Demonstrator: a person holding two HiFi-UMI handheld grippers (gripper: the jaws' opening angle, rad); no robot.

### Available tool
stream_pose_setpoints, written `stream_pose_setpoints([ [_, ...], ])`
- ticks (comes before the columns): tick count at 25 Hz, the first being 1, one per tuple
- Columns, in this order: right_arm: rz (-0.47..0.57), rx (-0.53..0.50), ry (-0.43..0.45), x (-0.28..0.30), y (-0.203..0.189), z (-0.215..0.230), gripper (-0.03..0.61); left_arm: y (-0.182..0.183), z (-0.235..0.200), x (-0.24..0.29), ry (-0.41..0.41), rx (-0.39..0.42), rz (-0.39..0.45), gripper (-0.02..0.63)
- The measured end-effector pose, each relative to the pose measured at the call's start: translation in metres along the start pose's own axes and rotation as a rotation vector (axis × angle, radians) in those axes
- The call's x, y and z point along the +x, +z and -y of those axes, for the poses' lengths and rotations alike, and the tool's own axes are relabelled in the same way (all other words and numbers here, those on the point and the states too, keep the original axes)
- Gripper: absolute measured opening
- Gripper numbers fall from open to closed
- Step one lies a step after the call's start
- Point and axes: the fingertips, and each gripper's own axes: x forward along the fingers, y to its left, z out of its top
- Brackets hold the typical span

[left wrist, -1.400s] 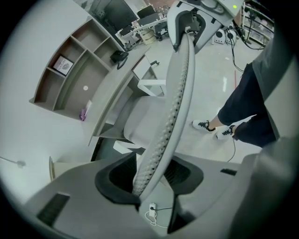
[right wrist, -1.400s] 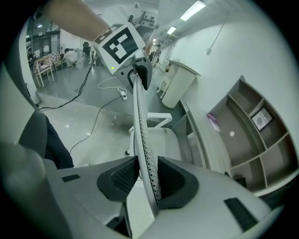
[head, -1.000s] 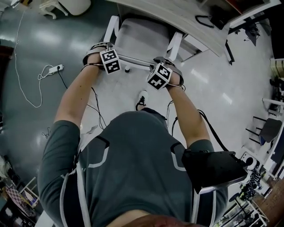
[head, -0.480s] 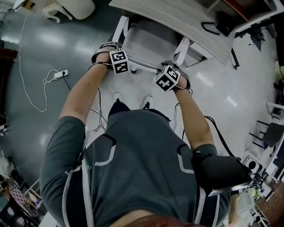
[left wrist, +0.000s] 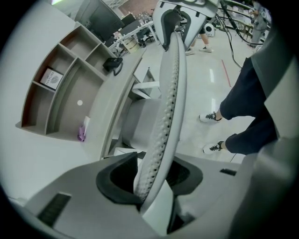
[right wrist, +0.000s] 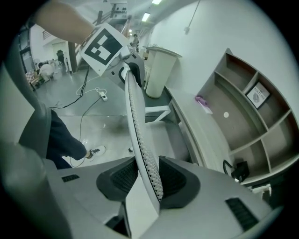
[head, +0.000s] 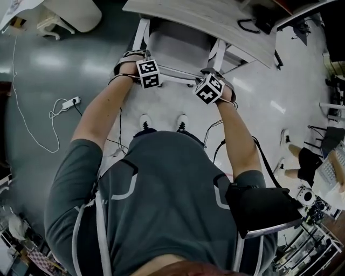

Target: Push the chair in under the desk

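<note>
A white chair (head: 178, 46) stands with its seat mostly under the pale desk (head: 215, 24). My left gripper (head: 139, 63) is at the left end of the backrest's top edge (head: 175, 75) and my right gripper (head: 216, 81) at the right end. In the left gripper view the perforated backrest edge (left wrist: 170, 93) runs between the jaws of the left gripper (left wrist: 152, 179), which are closing on it. In the right gripper view the backrest edge (right wrist: 135, 116) lies between the pads of the right gripper (right wrist: 142, 179), whose jaws are opening slightly.
A power strip with a white cable (head: 70, 101) lies on the floor at left. A white bin (head: 75, 13) stands at the far left. Black gear (head: 259, 24) sits on the desk. Another person (head: 302, 159) is at the right. Wall shelves (left wrist: 56, 79) rise behind the desk.
The chair has slid further under the desk, with both grippers moving forward on its backrest. The person's feet have stepped up behind it.
</note>
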Motion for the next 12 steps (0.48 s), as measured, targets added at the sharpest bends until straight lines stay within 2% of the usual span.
stream_pose_setpoints([
  [5, -0.009, 0.023, -0.058, 0.004, 0.007, 0.013, 0.153, 0.0, -0.017, 0.008, -0.007, 0.029, 0.014, 0.156],
  [12, -0.015, 0.048, -0.076, 0.017, 0.018, 0.036, 0.153, 0.001, -0.048, 0.024, 0.001, 0.06, 0.024, 0.156],
])
